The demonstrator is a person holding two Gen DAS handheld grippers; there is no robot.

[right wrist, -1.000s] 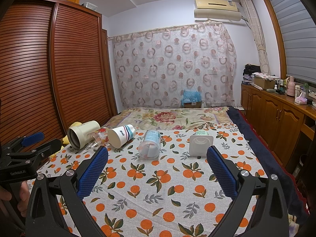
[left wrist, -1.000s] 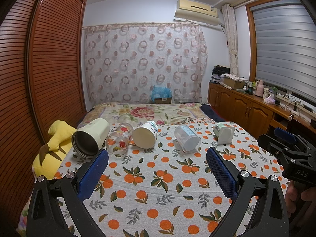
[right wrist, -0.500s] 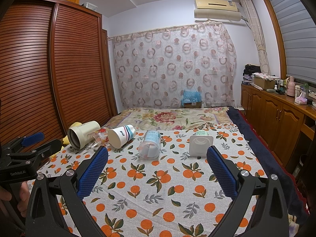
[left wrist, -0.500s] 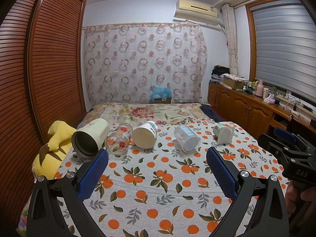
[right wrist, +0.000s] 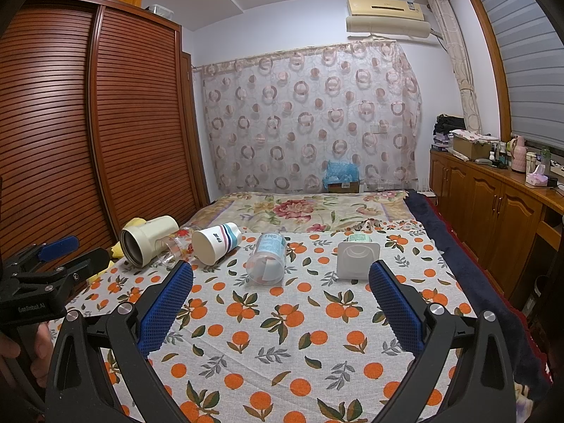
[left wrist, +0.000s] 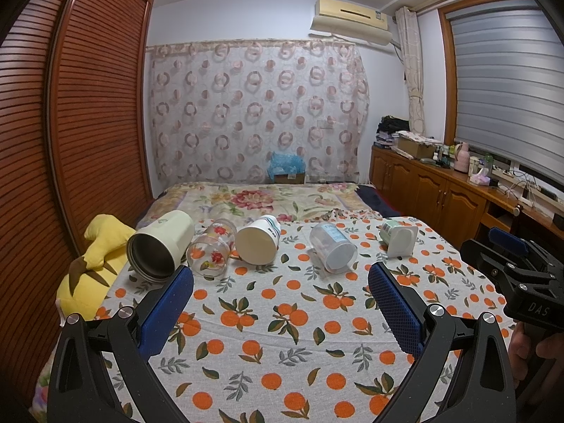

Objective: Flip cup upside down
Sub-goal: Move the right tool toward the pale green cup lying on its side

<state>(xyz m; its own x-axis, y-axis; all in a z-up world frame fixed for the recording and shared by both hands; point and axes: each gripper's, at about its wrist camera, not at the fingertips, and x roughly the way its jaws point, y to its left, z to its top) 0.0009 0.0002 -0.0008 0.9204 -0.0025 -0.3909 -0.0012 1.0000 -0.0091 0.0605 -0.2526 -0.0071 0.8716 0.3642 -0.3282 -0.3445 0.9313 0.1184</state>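
Note:
Several cups lie on their sides in a row on the orange-print cloth (left wrist: 275, 320): a cream steel-lined tumbler (left wrist: 160, 245), a flowered glass (left wrist: 210, 253), a white paper cup (left wrist: 258, 244), a clear plastic cup (left wrist: 333, 246) and a square white cup (left wrist: 400, 239). The right wrist view shows the same row: tumbler (right wrist: 148, 234), paper cup (right wrist: 215, 243), clear cup (right wrist: 267, 259), square cup (right wrist: 357, 259). My left gripper (left wrist: 280, 312) is open and empty, short of the row. My right gripper (right wrist: 280, 312) is open and empty, short of the clear and square cups.
A yellow plush toy (left wrist: 91, 275) lies at the cloth's left edge beside the wooden wardrobe (left wrist: 53, 141). A flowered bedspread (left wrist: 261, 201) lies beyond the cups. A wooden cabinet (right wrist: 493, 204) with clutter runs along the right wall.

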